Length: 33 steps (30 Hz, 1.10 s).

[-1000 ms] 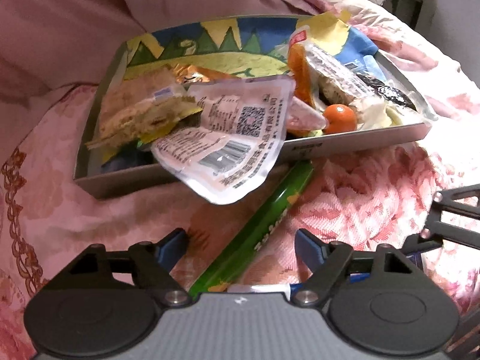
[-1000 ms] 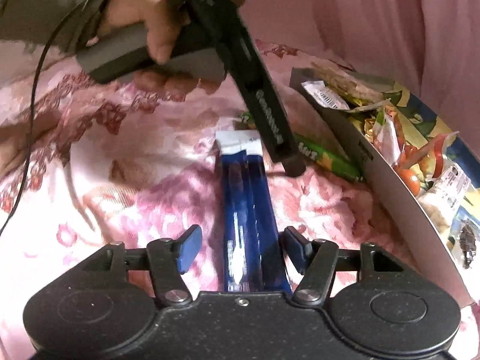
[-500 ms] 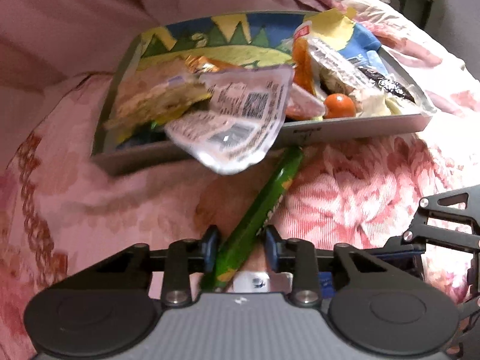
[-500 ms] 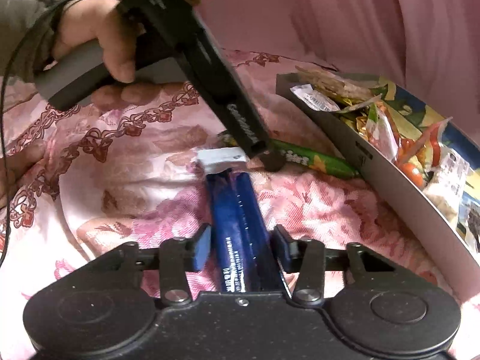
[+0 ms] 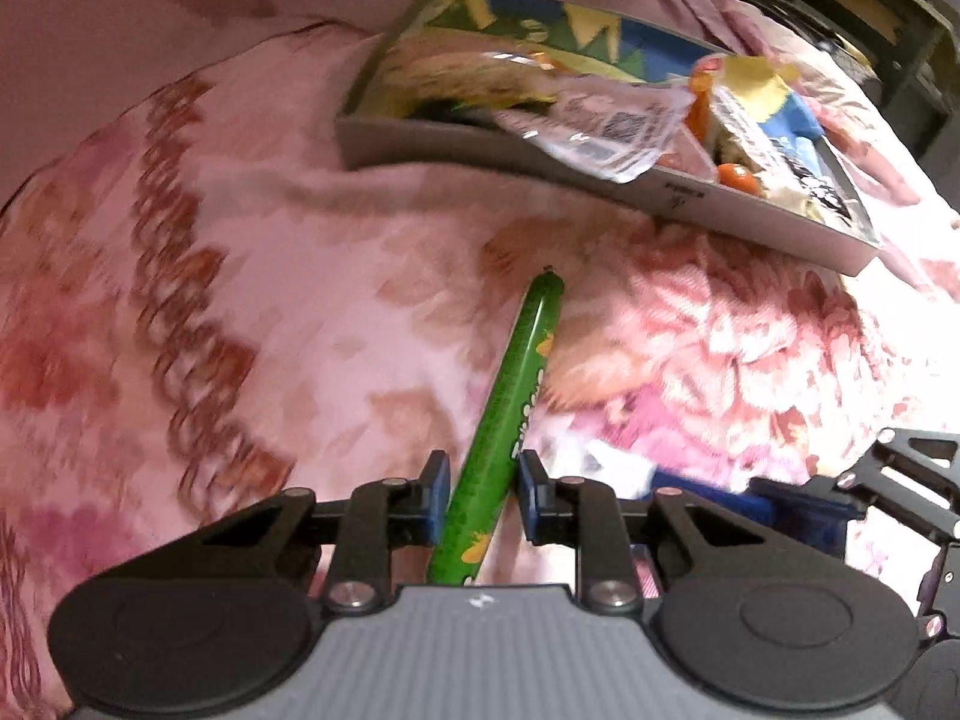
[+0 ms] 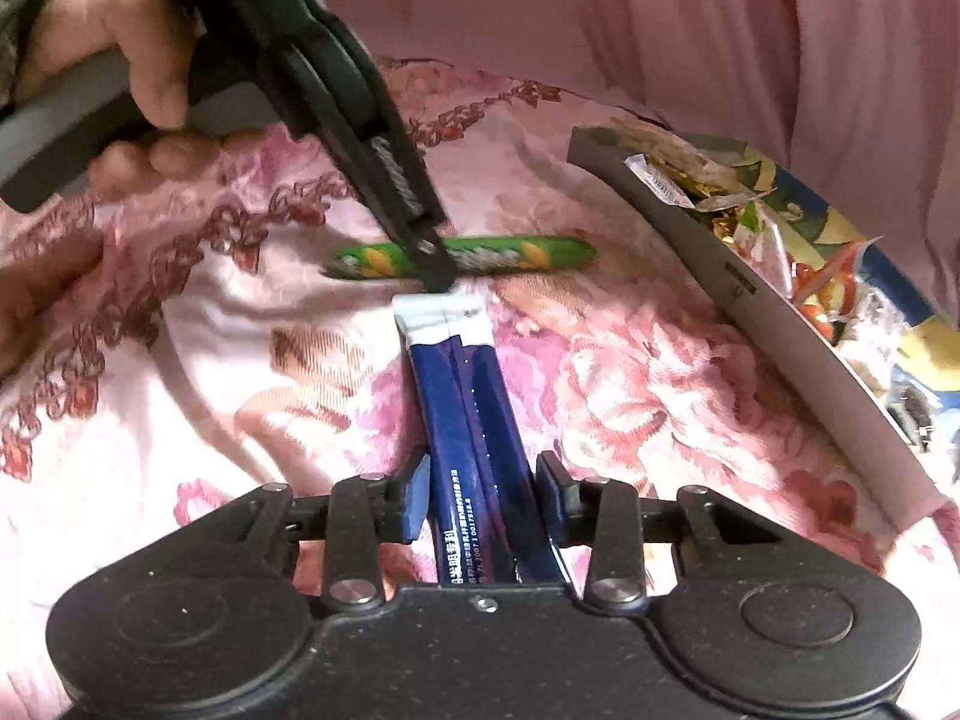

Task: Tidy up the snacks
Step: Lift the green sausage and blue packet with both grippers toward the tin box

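A pink flowered bedspread (image 5: 252,276) covered the bed. On it, at the far right, sat a grey tray (image 5: 456,150) with a painted landscape on its floor, piled with snack packets. A clear pouch (image 5: 606,126) hung over its near wall, showing a QR code and barcode; the print was too small to read. A small orange ball (image 5: 739,177) lay further right in the tray.

Nearer, on the bedspread, lay a green sausage stick (image 5: 510,414) with white lettering and yellow corn pictures; the lettering was blurred. Just beside it lay a dark blue packet (image 6: 474,420) with a white end and a line of small white print along it, digits and characters I couldn't make out.

The left gripper (image 5: 478,495) had just been closing, and its blue pads pressed the near part of the green sausage stick. The right gripper (image 6: 483,495) had been closing too, its pads against both sides of the dark blue packet. A hand (image 6: 114,54) held the left gripper's grey handle.
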Motion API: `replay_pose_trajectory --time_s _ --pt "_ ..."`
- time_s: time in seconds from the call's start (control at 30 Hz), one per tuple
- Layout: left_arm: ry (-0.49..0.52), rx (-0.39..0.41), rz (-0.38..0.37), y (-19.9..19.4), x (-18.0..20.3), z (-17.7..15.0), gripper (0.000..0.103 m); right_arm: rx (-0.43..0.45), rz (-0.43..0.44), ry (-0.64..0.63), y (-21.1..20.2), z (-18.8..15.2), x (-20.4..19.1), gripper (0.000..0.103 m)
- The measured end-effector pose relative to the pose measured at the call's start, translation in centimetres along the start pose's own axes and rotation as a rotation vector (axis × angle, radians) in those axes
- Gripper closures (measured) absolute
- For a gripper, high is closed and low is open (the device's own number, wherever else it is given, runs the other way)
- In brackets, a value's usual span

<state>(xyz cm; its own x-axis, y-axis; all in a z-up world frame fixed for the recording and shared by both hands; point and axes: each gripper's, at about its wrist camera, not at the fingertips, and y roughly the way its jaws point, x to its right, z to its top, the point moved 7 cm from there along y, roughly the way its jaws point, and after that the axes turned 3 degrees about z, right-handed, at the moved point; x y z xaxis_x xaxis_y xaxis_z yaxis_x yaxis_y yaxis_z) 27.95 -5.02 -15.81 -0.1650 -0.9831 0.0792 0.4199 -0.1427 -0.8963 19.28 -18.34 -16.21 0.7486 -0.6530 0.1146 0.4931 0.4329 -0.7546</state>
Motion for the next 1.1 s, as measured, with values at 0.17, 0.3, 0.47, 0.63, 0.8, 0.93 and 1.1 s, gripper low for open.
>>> replay_pose_trajectory --time_s 0.17,0.3,0.47,0.63,0.8,0.93,1.1 --pt "-0.049 0.016 -0.021 -0.5 -1.3 -1.2 0.077 -0.023 -0.049 0.000 0.1 -0.2 0.1 0.065" --pt "-0.035 0.023 -0.031 -0.4 -1.0 -0.9 0.073 -0.018 -0.061 0.018 0.4 -0.2 0.3 0.064" --pt "-0.034 0.038 -0.029 0.1 -0.7 -0.5 0.069 0.001 -0.058 0.061 0.8 0.0 0.5 0.064" --pt "-0.035 0.061 -0.018 0.1 -0.5 -0.8 0.078 0.024 -0.071 0.083 0.9 0.3 0.7 0.065" --pt "-0.099 0.106 0.011 -0.5 -0.6 -1.1 0.082 0.040 -0.127 0.017 0.7 0.8 0.0 0.066" --pt "-0.088 0.162 0.071 -1.4 0.0 -1.2 0.083 0.052 -0.191 -0.081 0.5 1.0 -0.7 0.067" --pt "-0.112 0.243 0.111 -3.0 0.2 -0.3 0.084 0.074 -0.267 -0.153 0.1 1.3 -0.6 0.068"
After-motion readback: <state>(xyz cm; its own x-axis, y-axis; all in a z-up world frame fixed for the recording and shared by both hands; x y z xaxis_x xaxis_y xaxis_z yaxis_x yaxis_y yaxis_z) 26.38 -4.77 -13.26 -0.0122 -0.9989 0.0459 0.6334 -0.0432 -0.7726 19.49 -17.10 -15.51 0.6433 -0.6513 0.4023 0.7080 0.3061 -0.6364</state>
